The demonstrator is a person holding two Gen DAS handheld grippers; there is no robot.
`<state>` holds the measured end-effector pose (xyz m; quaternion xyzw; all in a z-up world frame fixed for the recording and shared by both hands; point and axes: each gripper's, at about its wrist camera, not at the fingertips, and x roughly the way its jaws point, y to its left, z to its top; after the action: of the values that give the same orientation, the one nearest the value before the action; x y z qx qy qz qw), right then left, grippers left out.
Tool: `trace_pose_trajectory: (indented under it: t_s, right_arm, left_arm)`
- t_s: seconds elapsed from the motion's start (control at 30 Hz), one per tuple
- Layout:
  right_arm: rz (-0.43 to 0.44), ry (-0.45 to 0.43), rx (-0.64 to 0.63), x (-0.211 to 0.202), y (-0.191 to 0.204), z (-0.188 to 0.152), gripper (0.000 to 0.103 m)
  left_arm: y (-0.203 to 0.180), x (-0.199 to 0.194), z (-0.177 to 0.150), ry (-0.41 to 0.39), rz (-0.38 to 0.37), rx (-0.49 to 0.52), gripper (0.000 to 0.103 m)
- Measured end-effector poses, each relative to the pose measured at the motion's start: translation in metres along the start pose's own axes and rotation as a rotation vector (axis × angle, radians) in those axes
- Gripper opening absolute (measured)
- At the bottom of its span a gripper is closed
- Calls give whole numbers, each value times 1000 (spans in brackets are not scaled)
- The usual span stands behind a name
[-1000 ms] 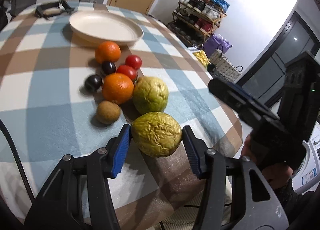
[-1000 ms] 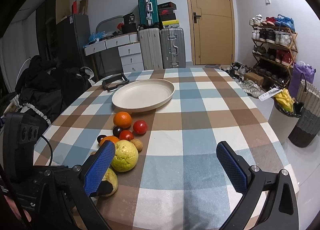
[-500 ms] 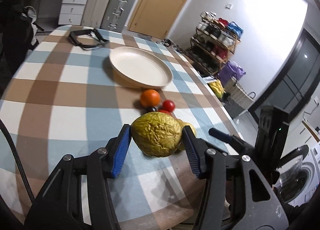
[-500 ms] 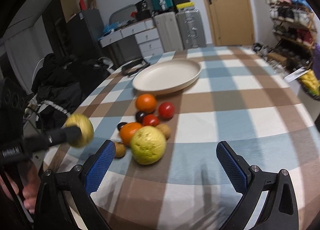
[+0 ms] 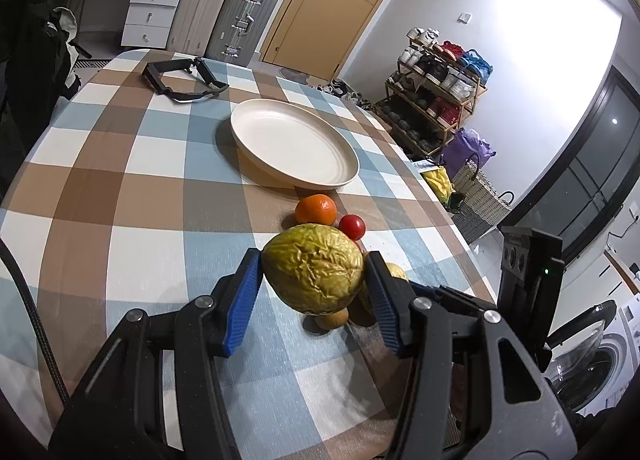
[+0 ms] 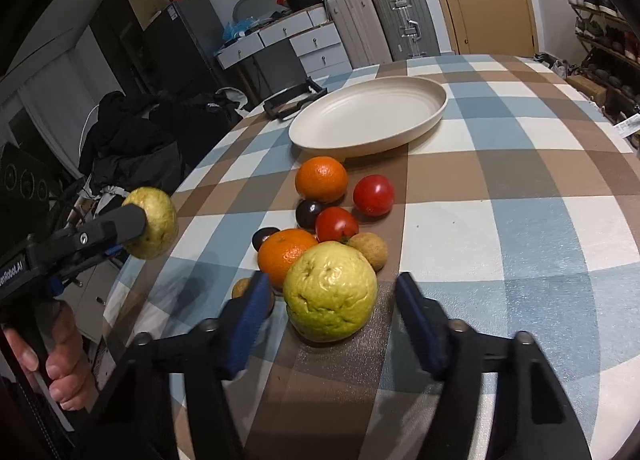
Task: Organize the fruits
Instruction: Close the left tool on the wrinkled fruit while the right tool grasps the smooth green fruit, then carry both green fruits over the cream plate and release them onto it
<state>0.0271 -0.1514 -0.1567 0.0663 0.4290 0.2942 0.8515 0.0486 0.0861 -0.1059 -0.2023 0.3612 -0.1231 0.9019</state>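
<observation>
Partial white lettering "onRobot.AI" on left hand-held gripper (image 6: 150,220) body.

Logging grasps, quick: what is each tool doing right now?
Left tool: shut on the wrinkled guava, lifted.
Right tool: closing around the smooth guava on the table, pads not yet touching.

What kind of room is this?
Probably someone's home: a round table with a checked cloth, silver hard-shell suitcases by the tan wooden door, and a shoe rack full of shoes.
</observation>
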Motion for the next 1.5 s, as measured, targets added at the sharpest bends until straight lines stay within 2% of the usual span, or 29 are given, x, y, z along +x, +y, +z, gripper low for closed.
trace_pose_trajectory:
  t_s: [0.23,0.47,0.63,0.87,1.0,1.2,1.5]
  right_arm:
    - [38,-8,22,-6,-6,-1,49]
    - [75,-85,20,-30,-10,15,49]
    - [83,-102,18,-32,-18,48,49]
    - [110,-116,22,-22,-34,118,49]
    - [119,-109,28,-6,-45,161,49]
    - [120,-77,21,32,-60,208,49]
    - [121,8,48,109,-89,239,49]
  left_arm:
    - [2,10,12,-1,4,3,50]
    - [3,29,36,0,2,5,50]
    - [7,43,66,-15,19,-10,50]
    - [11,79,125,-30,39,9,50]
    - [9,104,158,-37,58,43,50]
    - [14,155,198,-14,73,72,50]
    - [34,226,213,65,90,99,50]
